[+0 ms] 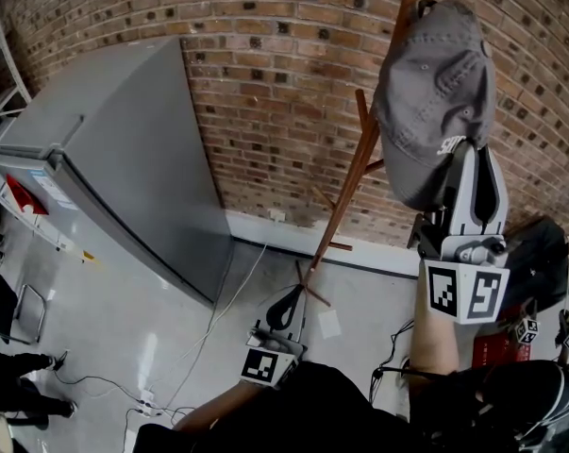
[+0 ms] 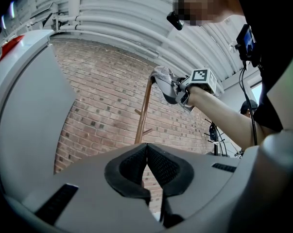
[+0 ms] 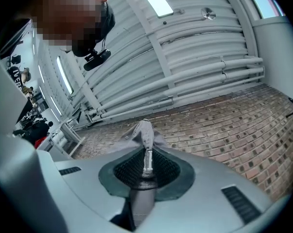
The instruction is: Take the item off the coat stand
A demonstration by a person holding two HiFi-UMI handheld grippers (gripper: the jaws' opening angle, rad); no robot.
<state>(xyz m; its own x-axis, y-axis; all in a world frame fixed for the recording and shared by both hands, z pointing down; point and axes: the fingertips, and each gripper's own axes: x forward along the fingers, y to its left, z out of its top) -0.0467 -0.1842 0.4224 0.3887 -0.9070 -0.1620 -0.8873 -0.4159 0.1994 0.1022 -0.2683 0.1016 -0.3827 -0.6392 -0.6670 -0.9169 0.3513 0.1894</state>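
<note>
A grey cap point(image 1: 435, 83) hangs over the top of the wooden coat stand point(image 1: 345, 196) in front of the brick wall. My right gripper point(image 1: 473, 154) reaches up to the cap's lower edge and is shut on it. In the right gripper view a fold of the cap point(image 3: 144, 132) is pinched between the pads of the right gripper point(image 3: 147, 161). My left gripper point(image 1: 289, 305) hangs low near the stand's foot, shut with nothing in it. In the left gripper view its jaws point(image 2: 146, 149) meet, and the stand point(image 2: 144, 110), the cap point(image 2: 163, 79) and the right gripper point(image 2: 182, 93) show beyond.
A tall grey cabinet point(image 1: 124, 149) stands to the left against the brick wall point(image 1: 265, 83). Cables point(image 1: 218, 319) and a power strip point(image 1: 147, 406) lie on the floor. A white sheet point(image 1: 329, 324) lies near the stand's foot, and a black bag point(image 1: 539, 262) sits at right.
</note>
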